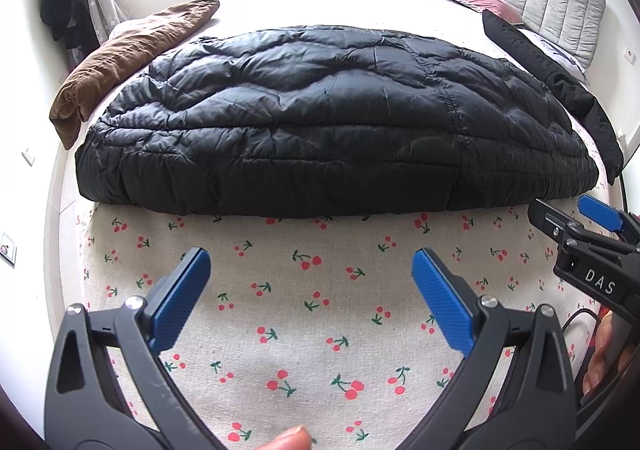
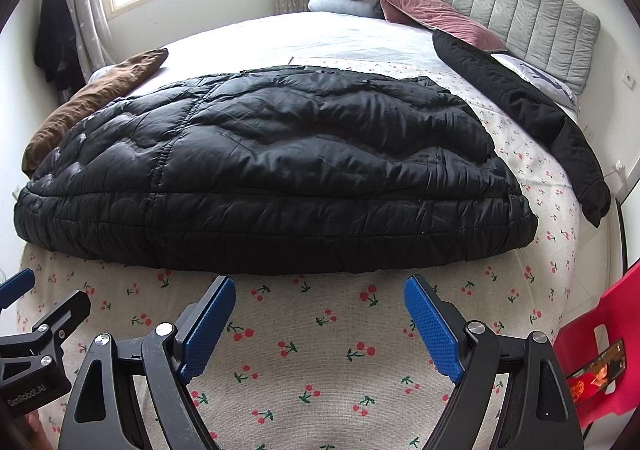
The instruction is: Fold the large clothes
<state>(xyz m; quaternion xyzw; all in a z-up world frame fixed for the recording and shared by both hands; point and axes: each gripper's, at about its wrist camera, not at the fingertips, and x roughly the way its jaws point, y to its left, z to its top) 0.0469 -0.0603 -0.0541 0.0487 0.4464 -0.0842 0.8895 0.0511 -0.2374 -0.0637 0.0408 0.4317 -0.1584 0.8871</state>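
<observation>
From the left wrist view, the left gripper (image 1: 310, 282) hangs wide open over the cherry-print sheet (image 1: 320, 330) with nothing between its blue pads (image 1: 184, 296), and the black puffer coat (image 1: 336, 110) lies straight ahead of it, apart from the fingertips, its long axis running crosswise to the claw's line so that the near edge of the coat faces the jaws broadside. The right gripper (image 1: 568, 212) shows at the right edge of this view, also parted and empty, and sits closer to the coat's right-hand corner than the left claw does to any part of the garment. The coat looks thick and quilted, glossy, puffed into soft ridges, apparently already doubled into a long slab with a gathered band along the near edge. From the right wrist view, the right gripper (image 2: 320, 308) is spread wide and holds nothing, its fingertips just short of the black puffer coat (image 2: 280, 154), whose near edge again lies across the claw's path; the left gripper (image 2: 36, 302) appears at the lower left, level with the coat's left end. A brown garment (image 2: 100, 98) lies beyond the coat's left end and a second black garment (image 2: 520, 106) stretches along the right of the bed; both are apart from the claws. Judged from this, each claw probably takes its own end of the near edge.
</observation>
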